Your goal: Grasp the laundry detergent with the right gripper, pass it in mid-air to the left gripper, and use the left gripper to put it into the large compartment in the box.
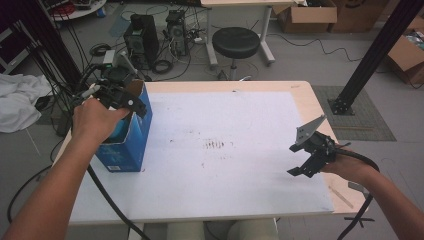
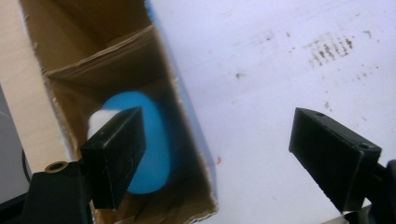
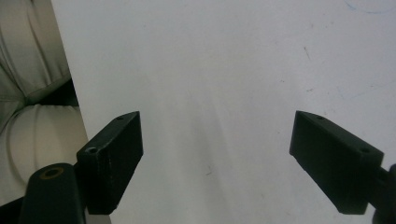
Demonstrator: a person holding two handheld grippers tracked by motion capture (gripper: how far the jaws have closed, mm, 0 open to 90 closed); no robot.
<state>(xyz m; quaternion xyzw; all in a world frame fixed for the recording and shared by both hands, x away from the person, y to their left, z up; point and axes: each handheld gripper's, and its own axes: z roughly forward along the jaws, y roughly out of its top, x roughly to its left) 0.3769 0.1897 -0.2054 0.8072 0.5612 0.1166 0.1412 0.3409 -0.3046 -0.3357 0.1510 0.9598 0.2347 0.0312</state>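
A black round stool stands at top centre, two computer towers to its left. Cardboard boxes sit upper right; white cloth lies at left edge.

**Soft, even indoor light; close views slightly blurred**

The high view is evenly lit, a little hazy, with faint shadows on the white table surface. Both gripper views are soft in focus; the black jaws look blurred at close range. The blue object sits in the box's shade.
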